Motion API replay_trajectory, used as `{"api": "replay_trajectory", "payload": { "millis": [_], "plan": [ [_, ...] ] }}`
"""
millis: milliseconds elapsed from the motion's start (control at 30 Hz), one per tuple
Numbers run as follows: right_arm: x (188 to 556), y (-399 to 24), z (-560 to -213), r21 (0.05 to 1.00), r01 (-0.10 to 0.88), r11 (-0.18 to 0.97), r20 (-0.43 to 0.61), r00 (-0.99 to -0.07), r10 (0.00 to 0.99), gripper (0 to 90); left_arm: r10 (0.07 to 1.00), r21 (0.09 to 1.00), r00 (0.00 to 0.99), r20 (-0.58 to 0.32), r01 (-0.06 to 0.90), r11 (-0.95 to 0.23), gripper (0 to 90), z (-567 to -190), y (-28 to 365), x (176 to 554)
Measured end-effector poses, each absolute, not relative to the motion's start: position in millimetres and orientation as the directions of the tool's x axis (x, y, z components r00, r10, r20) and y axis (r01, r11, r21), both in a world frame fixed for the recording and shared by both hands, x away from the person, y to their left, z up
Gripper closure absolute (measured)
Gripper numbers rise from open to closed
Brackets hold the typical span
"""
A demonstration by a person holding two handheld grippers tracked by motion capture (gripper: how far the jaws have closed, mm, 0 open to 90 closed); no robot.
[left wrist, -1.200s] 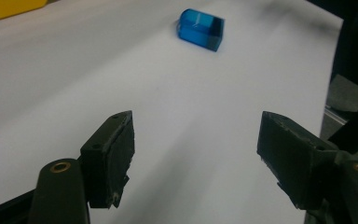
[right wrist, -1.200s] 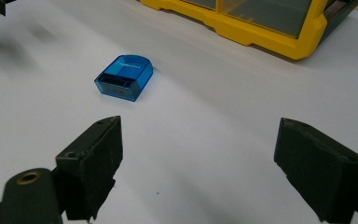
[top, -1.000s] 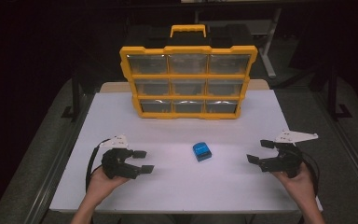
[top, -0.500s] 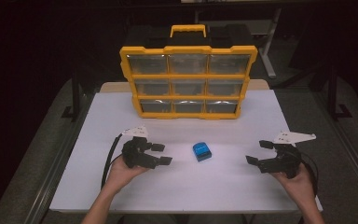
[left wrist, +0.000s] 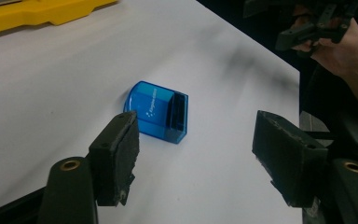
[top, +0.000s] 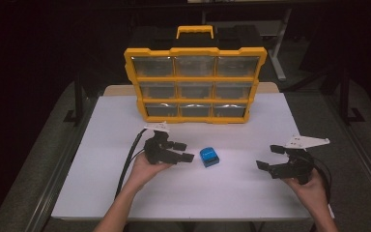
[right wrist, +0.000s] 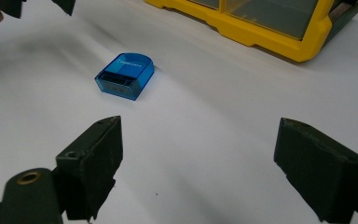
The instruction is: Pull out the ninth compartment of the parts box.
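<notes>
Left gripper just beside blue plastic piece, not touching; jaws wide, just been closing slightly, nothing between pads. Piece flat on white table, just ahead of left jaw tips. Right gripper well apart from piece, jaws wide, empty. Yellow organizer case upright beyond both.

We see our left gripper carried across the white table from its spot near the left edge, so that the small blue box now lies just ahead of its jaw tips and a little to one side, not between them. The jaws have just been closing a little, with nothing between the pads, and they stand wide apart, clear of the box.
</notes>
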State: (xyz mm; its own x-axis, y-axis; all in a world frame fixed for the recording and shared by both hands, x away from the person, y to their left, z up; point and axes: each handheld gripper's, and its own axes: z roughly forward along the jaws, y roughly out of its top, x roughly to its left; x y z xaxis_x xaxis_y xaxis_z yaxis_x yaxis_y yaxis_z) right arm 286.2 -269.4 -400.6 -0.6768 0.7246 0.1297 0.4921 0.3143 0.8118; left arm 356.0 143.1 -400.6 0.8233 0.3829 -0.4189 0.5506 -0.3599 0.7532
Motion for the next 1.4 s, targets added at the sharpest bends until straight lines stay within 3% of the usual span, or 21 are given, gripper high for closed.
{"api": "replay_trajectory", "payload": {
  "millis": [167,567,733,900,967,1000,1400],
  "plan": [
    [286.8,-269.4,-401.2,0.810,0.493,0.318,0.130,-0.679,0.723,14.5,0.401,0.748,0.787,-0.468,0.595,-0.294,34.2,-401.8,132.3,365.8],
    [288.7,-272.2,-402.4,0.811,0.493,0.316,0.126,-0.674,0.728,14.5,0.456,0.694,0.719,-0.524,0.671,-0.261,32.9,-406.9,102.4,386.6],
    [289.1,-272.5,-403.4,0.810,0.491,0.321,0.119,-0.674,0.729,14.5,0.492,0.680,0.661,-0.567,0.712,-0.173,33.1,-407.7,93.4,394.5],
    [291.2,-273.4,-404.4,0.814,0.488,0.317,0.121,-0.674,0.728,14.5,0.551,0.706,0.634,-0.543,0.700,-0.109,36.7,-410.7,83.4,400.9],
    [291.4,-273.3,-404.9,0.811,0.492,0.316,0.124,-0.673,0.729,14.5,0.548,0.691,0.605,-0.578,0.720,-0.064,38.4,-411.9,82.2,403.1],
    [291.6,-272.8,-405.8,0.810,0.490,0.322,0.119,-0.676,0.727,14.5,0.522,0.665,0.560,-0.643,0.747,0.019,40.3,-415.0,78.5,408.3],
    [292.3,-275.4,-405.2,0.819,0.480,0.314,0.116,-0.675,0.729,14.6,0.523,0.646,0.496,-0.693,0.750,0.144,49.5,-414.9,45.9,428.7]
  ]
}}
